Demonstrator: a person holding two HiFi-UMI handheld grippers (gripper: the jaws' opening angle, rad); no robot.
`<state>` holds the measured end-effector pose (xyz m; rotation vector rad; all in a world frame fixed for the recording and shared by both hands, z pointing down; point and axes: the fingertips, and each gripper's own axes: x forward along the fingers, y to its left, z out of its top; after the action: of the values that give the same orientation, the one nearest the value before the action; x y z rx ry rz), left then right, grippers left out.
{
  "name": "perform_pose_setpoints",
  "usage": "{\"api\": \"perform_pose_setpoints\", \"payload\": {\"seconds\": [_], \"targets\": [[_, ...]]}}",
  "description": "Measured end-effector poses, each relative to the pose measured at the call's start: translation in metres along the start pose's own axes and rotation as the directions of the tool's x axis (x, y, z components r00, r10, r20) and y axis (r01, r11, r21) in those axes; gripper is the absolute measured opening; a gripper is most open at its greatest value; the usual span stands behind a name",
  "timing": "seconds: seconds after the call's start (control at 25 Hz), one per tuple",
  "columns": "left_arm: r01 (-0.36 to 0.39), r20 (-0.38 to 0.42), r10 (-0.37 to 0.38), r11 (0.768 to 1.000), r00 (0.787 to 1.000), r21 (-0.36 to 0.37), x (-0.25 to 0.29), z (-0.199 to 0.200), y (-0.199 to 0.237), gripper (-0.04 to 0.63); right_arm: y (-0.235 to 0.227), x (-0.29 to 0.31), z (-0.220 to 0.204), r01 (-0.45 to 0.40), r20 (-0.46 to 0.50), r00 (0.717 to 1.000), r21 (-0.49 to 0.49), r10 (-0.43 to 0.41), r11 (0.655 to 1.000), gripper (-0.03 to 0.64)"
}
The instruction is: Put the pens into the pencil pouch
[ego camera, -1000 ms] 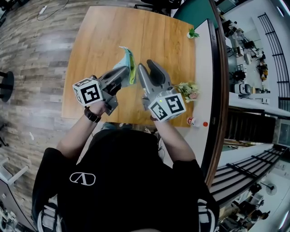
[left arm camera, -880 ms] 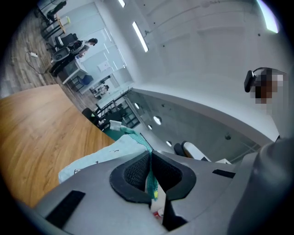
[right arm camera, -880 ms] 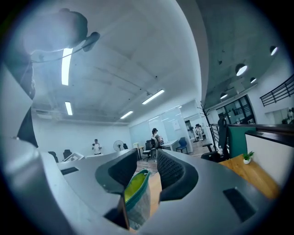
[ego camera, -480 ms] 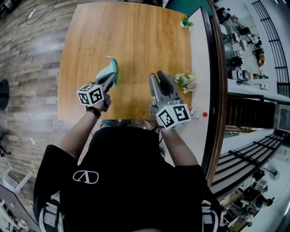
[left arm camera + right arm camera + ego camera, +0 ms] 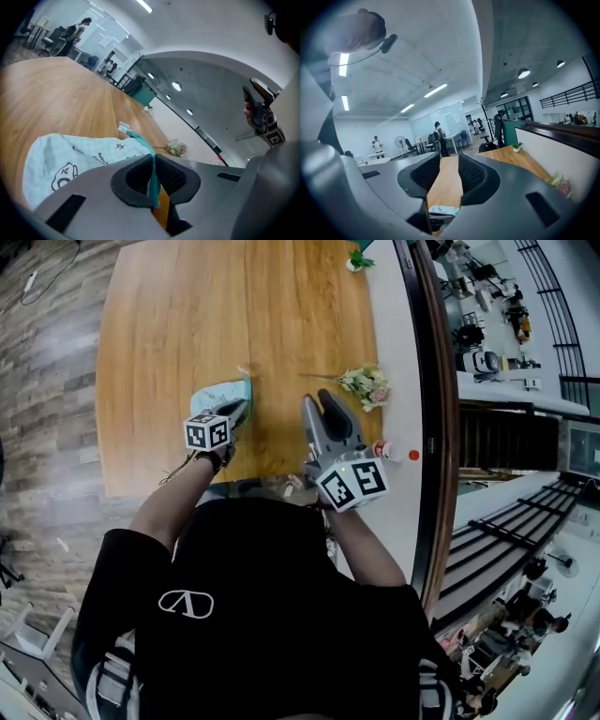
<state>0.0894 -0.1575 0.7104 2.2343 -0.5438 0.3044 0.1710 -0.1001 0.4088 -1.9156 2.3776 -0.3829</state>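
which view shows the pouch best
The left gripper view: the pouch looms large, print visible, its teal edge pinched in the left tongs. The head view shows a small corner past that gripper; the right gripper view only a sliver.

A wooden table (image 5: 169, 352) is filling the upper left. A flower bunch (image 5: 366, 385) is lying at its right edge, a green plant (image 5: 357, 259) standing at the top.

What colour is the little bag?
The pencil pouch is pale mint with black doodles and a teal edge; clearest in the left gripper view.
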Motion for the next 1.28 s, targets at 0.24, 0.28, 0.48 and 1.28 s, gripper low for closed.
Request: {"api": "perform_pose_setpoints", "payload": {"seconds": [0.24,0.28,0.48,1.28], "targets": [[0.024,-0.094,-0.024,1.0,0.995,0.0,0.021,-0.036,0.003,0.116,-0.005,-0.004,-0.007,0.011,-0.021,1.0,-0.007,-0.011,1.0,0.121],[0.031,-0.1,-0.031,1.0,0.995,0.0,0.02,-0.038,0.001,0.13,-0.005,-0.005,-0.008,0.012,-0.022,1.0,-0.006,-0.012,1.0,0.123],[0.087,0.011,-0.087,0.996,0.996,0.037,-0.008,-0.002,-0.029,0.127,-0.003,-0.004,-0.01,-0.006,-0.022,1.0,-0.024,0.005,1.0,0.121],[-0.198,0.545,-0.167,0.813,0.822,0.548,-0.239,0.205,-0.186,0.005,0.069,0.032,-0.009,-0.165,0.022,0.985,-0.197,0.172,0.967,-0.002]]}}
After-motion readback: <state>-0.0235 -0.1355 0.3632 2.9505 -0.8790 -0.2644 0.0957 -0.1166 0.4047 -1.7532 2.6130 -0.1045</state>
